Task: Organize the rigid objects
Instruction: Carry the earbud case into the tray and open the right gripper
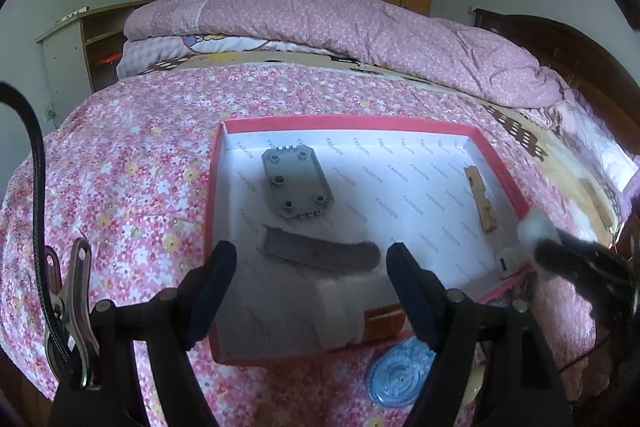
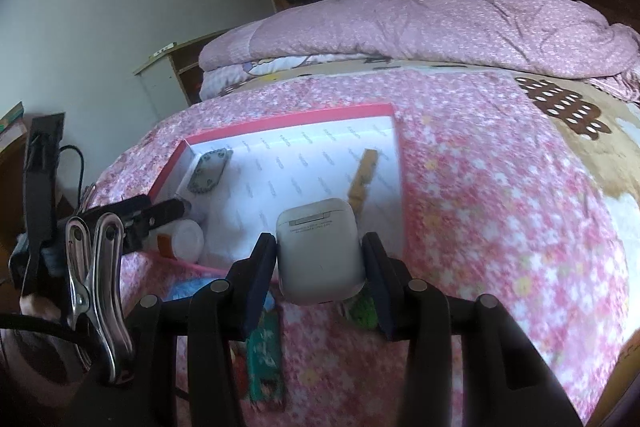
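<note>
A red-rimmed box [image 1: 348,121] with a white lining lies on the flowered bedspread. In it are a grey plate with holes [image 1: 296,183], a notched wooden piece [image 1: 482,199], a blurred dark grey elongated shape [image 1: 320,251] and a white bottle with an orange cap [image 1: 356,319]. My left gripper [image 1: 312,267] hangs open over the box's near end, and the bottle lies loose below its fingers. My right gripper [image 2: 320,267] is shut on a white earbud case [image 2: 320,251], held above the box's near right corner. The left wrist view shows that case [image 1: 534,227] as a white blur.
A blue round disc [image 1: 400,375] lies on the bedspread in front of the box. A green patterned card [image 2: 264,355] and a small green item [image 2: 360,307] lie under my right gripper. A folded pink quilt [image 1: 340,23] fills the far side of the bed.
</note>
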Action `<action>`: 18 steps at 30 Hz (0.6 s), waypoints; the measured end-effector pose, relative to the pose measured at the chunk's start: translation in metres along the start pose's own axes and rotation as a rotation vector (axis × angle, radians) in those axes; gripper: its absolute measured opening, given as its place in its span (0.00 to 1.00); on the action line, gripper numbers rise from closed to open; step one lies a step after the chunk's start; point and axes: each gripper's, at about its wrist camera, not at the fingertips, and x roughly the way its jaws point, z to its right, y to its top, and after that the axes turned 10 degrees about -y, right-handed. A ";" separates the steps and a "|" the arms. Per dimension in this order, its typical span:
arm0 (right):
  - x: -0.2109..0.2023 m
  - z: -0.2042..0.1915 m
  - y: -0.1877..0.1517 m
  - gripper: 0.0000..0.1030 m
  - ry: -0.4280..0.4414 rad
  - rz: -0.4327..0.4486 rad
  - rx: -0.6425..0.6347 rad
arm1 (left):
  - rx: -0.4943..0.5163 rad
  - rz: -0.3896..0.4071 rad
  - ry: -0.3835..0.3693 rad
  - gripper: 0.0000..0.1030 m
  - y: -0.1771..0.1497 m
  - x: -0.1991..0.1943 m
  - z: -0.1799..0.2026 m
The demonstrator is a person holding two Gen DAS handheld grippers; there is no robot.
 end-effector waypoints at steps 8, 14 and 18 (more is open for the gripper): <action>0.026 -0.012 0.013 0.44 0.027 -0.046 -0.002 | -0.004 -0.002 -0.001 0.79 -0.003 -0.003 -0.001; 0.040 -0.017 0.030 0.44 0.013 -0.047 -0.033 | -0.015 0.001 -0.014 0.79 -0.004 -0.003 -0.002; 0.055 -0.019 0.040 0.44 0.012 -0.062 -0.029 | -0.013 0.001 -0.020 0.79 -0.004 -0.004 -0.003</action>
